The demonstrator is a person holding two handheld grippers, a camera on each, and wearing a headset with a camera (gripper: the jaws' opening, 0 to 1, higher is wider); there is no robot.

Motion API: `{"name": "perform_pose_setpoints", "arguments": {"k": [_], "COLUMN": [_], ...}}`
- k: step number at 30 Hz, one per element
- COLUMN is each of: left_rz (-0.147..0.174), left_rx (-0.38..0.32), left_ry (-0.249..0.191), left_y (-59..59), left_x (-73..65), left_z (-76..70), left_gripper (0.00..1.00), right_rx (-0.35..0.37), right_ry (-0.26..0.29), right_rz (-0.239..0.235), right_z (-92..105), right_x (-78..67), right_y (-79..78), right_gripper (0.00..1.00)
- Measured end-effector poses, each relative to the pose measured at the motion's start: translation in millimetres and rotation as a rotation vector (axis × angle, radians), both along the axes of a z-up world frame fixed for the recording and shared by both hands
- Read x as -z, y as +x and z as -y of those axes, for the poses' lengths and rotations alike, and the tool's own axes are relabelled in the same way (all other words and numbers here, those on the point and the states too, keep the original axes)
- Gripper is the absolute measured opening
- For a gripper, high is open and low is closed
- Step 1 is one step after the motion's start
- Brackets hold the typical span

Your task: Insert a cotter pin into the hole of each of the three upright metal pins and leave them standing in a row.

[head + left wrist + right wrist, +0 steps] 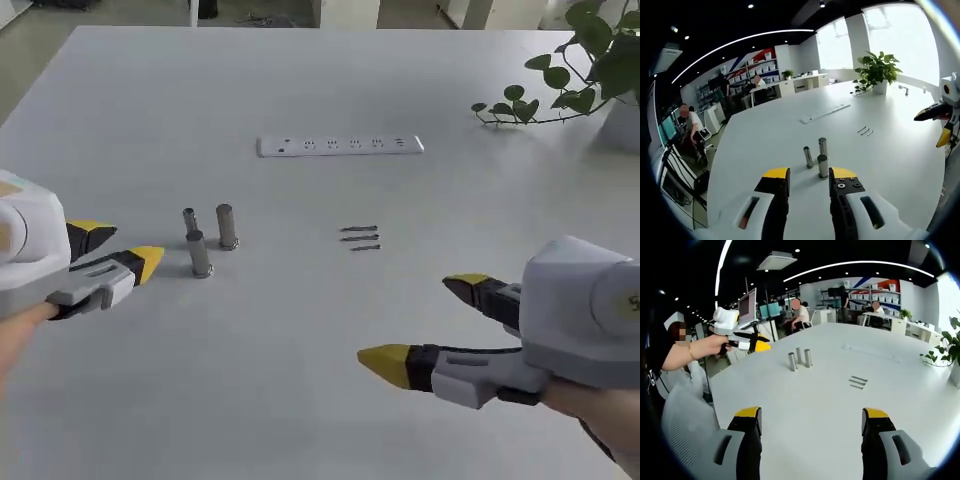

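Note:
Three upright metal pins (208,240) stand in a cluster left of centre on the white table (320,90); they also appear as the pins (817,156) and the pins (800,358). Three thin cotter pins (359,238) lie side by side to their right, also visible as cotter pins (864,131) and cotter pins (857,382). My left gripper (122,246) is open, just left of the metal pins, with nothing between its jaws. My right gripper (428,322) is open and holds nothing, below and right of the cotter pins.
A white power strip (340,146) lies across the table behind the parts. A potted plant (580,70) stands at the far right edge. People sit at desks in the background of the gripper views.

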State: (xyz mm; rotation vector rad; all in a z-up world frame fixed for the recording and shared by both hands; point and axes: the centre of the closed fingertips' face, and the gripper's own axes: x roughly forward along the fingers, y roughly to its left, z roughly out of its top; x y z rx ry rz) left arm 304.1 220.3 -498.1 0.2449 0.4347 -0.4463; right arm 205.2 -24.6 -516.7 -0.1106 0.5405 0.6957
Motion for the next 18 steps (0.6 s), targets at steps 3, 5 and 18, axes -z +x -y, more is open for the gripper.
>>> {"name": "perform_pose_setpoints", "arguments": {"k": [3, 5, 18], "left_rz": [0.011, 0.014, -0.009], "left_rx": [0.001, 0.006, 0.132], "left_ry": [0.003, 0.007, -0.005], "left_y": [15.4, 23.4, 69.9], "left_x": [1.5, 2.7, 29.8], "left_z": [-4.1, -5.5, 4.9], "left_gripper": [0.28, 0.27, 0.24], "right_rx": [0.006, 0.009, 0.012], "right_ry": [0.003, 0.003, -0.015], "right_rz": [-0.008, -0.018, -0.044], "right_z": [-0.2, -0.6, 3.3], "right_x": [3.8, 7.2, 18.3], "right_y": [2.4, 3.7, 13.9], "right_gripper": [0.8, 0.8, 0.8]}}
